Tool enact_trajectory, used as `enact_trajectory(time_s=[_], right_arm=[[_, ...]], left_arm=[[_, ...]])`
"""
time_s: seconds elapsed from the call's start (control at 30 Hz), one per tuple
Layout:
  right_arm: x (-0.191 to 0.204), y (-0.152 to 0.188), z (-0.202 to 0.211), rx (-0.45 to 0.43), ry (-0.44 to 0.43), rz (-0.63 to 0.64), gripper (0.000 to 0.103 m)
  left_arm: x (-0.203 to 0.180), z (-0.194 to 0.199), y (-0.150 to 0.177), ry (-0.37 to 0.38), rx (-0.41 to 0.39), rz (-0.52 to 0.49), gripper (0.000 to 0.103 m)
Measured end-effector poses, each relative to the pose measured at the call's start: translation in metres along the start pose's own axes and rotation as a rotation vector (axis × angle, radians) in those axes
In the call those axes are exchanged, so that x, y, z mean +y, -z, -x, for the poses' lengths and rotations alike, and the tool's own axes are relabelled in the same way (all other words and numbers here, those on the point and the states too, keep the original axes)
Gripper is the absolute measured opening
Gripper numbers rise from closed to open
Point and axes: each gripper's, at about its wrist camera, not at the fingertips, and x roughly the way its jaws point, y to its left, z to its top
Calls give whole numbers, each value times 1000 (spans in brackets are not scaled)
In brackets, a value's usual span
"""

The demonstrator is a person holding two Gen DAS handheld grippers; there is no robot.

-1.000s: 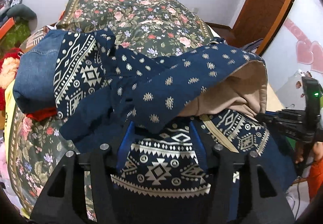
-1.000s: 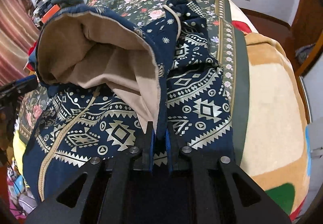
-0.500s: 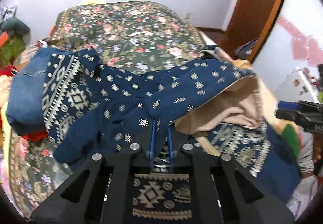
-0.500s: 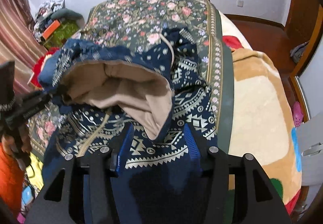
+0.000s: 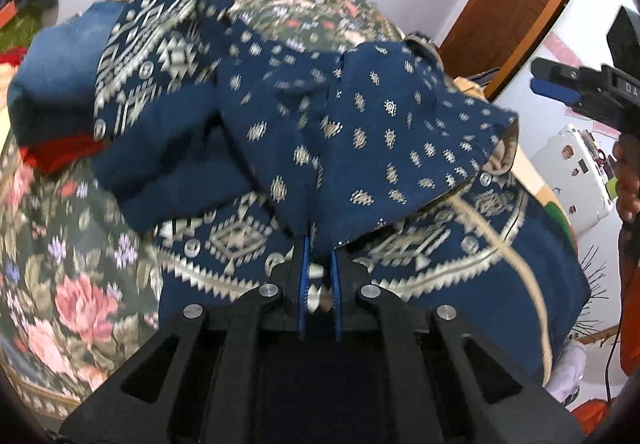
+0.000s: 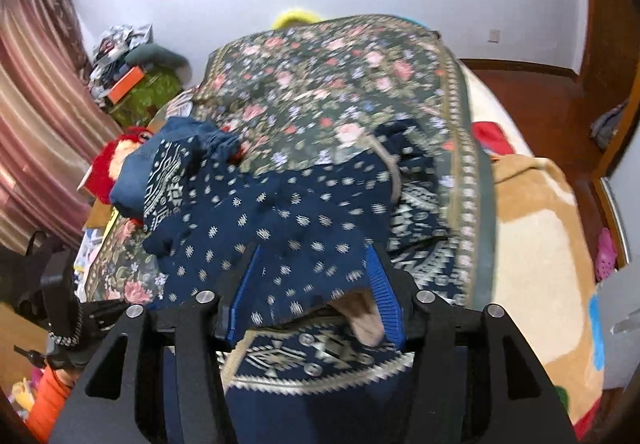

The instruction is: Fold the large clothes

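Floral bed cover, navy patterned garment, folded jeans on it.

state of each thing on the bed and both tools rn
left tool: shut on the garment's dotted edge
right tool: opening, fabric between its pads but not pinched
garment: navy, patterned, part folded, tan lining showing at one edge
jeans: folded, lying beside the garment
bedspread: floral, spread flat under the clothes

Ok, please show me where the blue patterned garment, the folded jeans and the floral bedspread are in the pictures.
blue patterned garment [image 5: 380, 148]: left wrist view, on its dotted upper layer.
folded jeans [image 5: 56, 72]: left wrist view, on the plain denim at the left.
floral bedspread [image 6: 320, 80]: right wrist view, on the bare flowered part behind the garment.
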Motion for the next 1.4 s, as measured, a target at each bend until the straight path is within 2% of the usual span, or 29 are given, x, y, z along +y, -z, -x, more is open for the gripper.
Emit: enact_trajectory(time_s=[0.13,0.2,0.27,0.3,0.37,0.47,0.6,0.83,0.93,1.17,1.23,1.4], right_arm=[[7,14,-41,105,3,12,56],[6,24,-62,172,25,4,56],[2,38,-80,235,42,-1,57],[1,45,-84,244,44,9,57],[3,51,-79,217,52,46,58],[5,53,-73,234,47,67,62],[-4,53,-62,239,43,53,62],[-28,39,-34,150,54,-6,63],[-44,25,-24,105,72,-39,63],[-83,-4,-31,61,116,-135,66],[-91,-10,-35,61,122,-150,66],[-107,-31,-56,59,120,-184,66]], left_arm=[[3,0,10,-28,15,-4,10],[6,1,12,-48,21,4,16],[13,4,16,-61,13,29,31],[18,6,17,-72,13,49,36],[26,10,20,-83,12,78,42],[39,14,20,-97,20,122,44],[49,26,17,-114,0,155,44],[71,57,-9,-176,-99,184,66],[87,56,-27,-193,-118,233,66],[126,38,-64,-124,-119,376,66],[131,36,-80,-115,-136,369,66],[132,37,-123,-147,-182,303,66]])
